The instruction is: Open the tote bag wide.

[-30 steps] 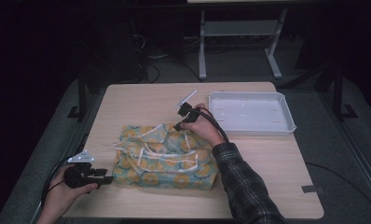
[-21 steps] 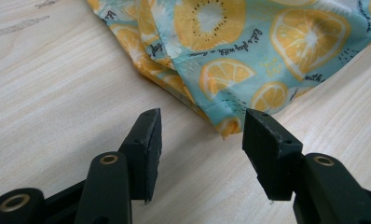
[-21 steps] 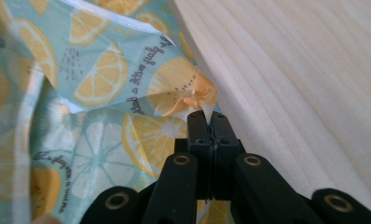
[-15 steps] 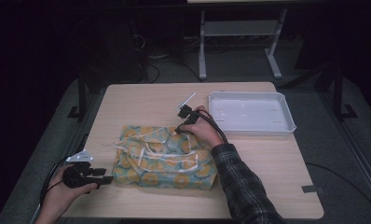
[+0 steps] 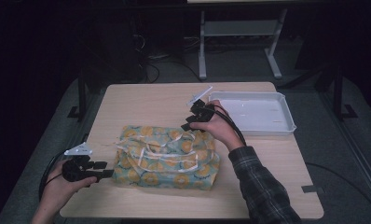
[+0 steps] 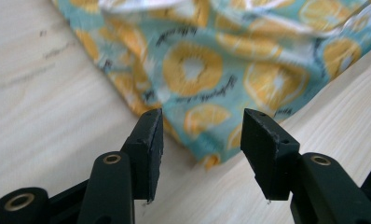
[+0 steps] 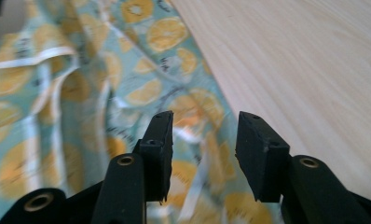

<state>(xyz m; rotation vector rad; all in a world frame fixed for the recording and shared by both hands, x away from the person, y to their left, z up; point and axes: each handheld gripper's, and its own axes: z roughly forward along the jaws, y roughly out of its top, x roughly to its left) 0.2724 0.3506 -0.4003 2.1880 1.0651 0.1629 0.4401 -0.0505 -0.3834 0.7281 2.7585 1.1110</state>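
Both claws gape empty beside the cloth (image 5: pixel 167 156); white tray (image 5: pixel 267 128) seemingly lies behind.

I count 1 teal cloth w/ orange-slice print (image 5: pixel 167 156), folded, on 1 light wood table (image 5: pixel 151 100). 1 white shallow plastic tray (image 5: pixel 253 113), rectangular. 2 black two-jaw grippers: left gripper (image 5: pixel 104 169) & right gripper (image 5: pixel 189 122), 1 per hand. 1 plaid sleeve (image 5: pixel 260 186) on my right arm.
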